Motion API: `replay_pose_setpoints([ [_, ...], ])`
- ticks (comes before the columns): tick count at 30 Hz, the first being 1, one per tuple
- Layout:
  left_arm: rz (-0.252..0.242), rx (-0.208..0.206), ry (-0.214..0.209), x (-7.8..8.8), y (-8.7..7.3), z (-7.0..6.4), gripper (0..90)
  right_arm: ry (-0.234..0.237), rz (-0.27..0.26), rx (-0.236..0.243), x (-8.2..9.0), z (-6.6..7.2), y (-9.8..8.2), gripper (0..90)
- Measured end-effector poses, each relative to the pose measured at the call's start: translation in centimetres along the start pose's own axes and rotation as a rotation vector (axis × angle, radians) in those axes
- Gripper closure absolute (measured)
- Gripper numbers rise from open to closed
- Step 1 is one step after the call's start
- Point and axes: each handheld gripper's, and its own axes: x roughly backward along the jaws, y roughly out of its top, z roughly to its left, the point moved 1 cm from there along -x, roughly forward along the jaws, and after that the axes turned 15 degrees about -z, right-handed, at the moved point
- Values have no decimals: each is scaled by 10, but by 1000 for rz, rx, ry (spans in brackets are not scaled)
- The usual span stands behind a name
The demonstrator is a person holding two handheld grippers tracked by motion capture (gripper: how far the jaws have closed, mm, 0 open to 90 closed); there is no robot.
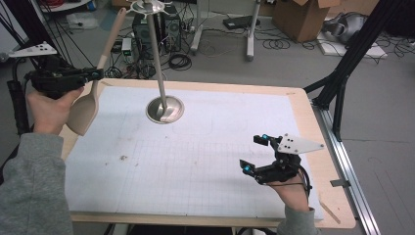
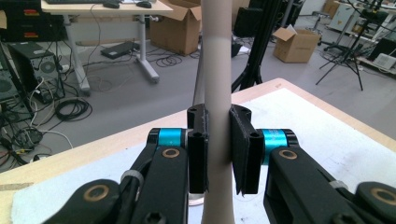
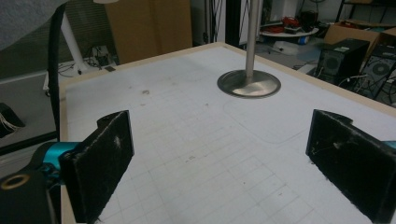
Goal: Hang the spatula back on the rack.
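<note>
A beige spatula [image 1: 93, 83] hangs blade-down over the table's left edge, its handle rising toward the top of the metal stand [image 1: 157, 58]. My left gripper [image 1: 95, 74] is shut on the handle just above the blade. In the left gripper view the two black pads clamp the beige handle [image 2: 217, 93] from both sides. The stand's round base [image 1: 165, 109] sits on the white mat, and its pole carries a pronged disc at the top. My right gripper [image 1: 254, 154] rests open near the table's front right, with nothing between its pads [image 3: 107, 158]; the stand base [image 3: 249, 84] lies ahead of it.
A white gridded mat [image 1: 195, 152] covers the wooden table [image 1: 313, 147]. A black frame leg [image 1: 342, 83] stands at the right. Cardboard boxes [image 1: 303, 17], cables and computer towers [image 1: 147, 29] lie on the floor beyond the table.
</note>
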Motion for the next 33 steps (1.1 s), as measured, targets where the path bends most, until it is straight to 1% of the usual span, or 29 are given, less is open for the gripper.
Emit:
replay_pose_setpoints([
  [2, 3, 0, -1, -2, -1, 0, 779, -2, 3, -7, 0, 1, 0, 66],
  [5, 12, -1, -5, -4, -4, 0, 779, -2, 2, -3, 1, 0, 0, 67],
  [12, 21, -21, -12, -12, -8, 0, 778, -8, 6, -3, 1, -1, -1, 67],
  [17, 23, -23, -20, -18, -12, 0, 778, -10, 11, -5, 1, -2, -1, 67],
  [23, 38, -23, -30, -27, -16, 1, 779, -10, 9, -1, 1, -2, -1, 67],
  [33, 51, -31, -33, -40, -23, 1, 778, -19, 9, -3, 3, -2, -1, 67],
])
